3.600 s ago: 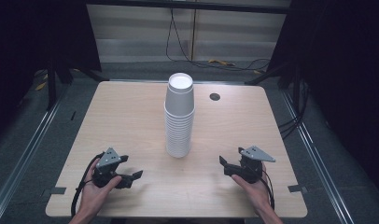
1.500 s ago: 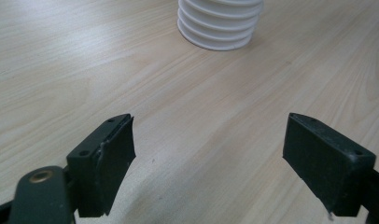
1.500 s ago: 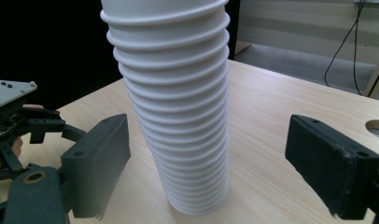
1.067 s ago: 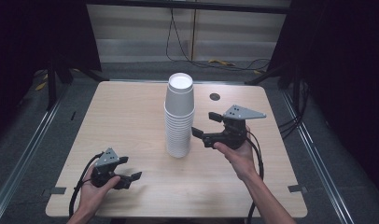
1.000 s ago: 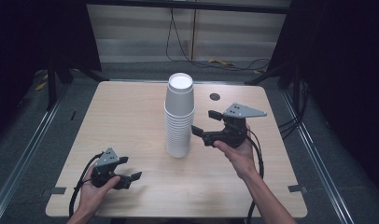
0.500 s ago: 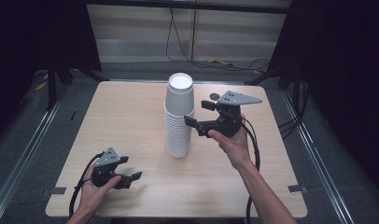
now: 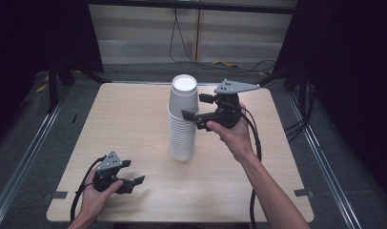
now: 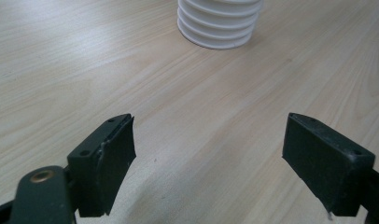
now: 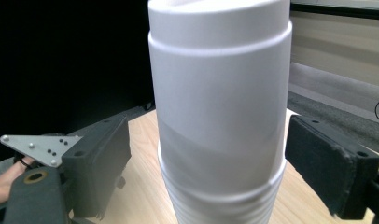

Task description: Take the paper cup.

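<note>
Since the earlier pictures, the right tongs (image 7: 197, 106) have travelled from the near right part of the tabletop (image 7: 129, 119) up and forward to the stack of white paper cups (image 7: 183, 119), while the left tongs (image 7: 134, 175) have stayed at the near left corner.

Now the right hand (image 7: 232, 132) is lifted above the tabletop, with the forearm reaching diagonally from the near edge toward the middle. It holds the right tongs about level, pointing to the left side, at the height of the upper part of the stack. In the right gripper view the stack of white paper cups (image 9: 220, 112) stands between the two jaws, which are wide open; a gap shows on each side, so they do not press the top cup.

The left hand (image 7: 94, 195) is low at the near left corner, and the left tongs point toward the right. In the left gripper view the jaws are spread wide with bare wood between them, holding nothing, and the base of the stack (image 8: 219, 23) is seen well ahead.

The stack stands upright near the middle of the tabletop, a little toward the far edge.
</note>
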A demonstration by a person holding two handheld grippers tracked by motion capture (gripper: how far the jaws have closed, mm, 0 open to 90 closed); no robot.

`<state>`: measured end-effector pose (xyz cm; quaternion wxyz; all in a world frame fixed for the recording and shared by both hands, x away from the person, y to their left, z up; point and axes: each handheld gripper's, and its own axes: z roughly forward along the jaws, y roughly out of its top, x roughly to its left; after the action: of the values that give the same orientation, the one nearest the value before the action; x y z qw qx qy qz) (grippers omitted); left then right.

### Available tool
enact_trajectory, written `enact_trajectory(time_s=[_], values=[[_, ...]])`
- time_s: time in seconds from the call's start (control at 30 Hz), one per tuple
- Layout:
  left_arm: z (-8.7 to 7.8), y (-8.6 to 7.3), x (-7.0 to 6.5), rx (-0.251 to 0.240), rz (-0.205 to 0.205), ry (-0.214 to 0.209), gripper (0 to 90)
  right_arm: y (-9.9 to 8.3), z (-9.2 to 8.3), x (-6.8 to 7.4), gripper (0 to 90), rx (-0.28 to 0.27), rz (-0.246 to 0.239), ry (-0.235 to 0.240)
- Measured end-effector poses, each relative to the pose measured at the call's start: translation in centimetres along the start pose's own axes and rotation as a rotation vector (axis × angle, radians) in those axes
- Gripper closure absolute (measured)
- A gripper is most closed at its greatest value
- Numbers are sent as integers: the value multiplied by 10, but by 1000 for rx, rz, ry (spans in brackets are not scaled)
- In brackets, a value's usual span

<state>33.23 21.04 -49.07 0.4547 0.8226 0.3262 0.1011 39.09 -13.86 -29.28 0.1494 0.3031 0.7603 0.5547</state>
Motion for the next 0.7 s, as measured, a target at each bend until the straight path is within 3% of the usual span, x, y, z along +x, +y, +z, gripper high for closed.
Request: enact_trajectory(time_s=[0.7], values=[[0, 1, 0, 6, 17, -1, 167, 29, 16, -3, 132, 65, -41, 0]])
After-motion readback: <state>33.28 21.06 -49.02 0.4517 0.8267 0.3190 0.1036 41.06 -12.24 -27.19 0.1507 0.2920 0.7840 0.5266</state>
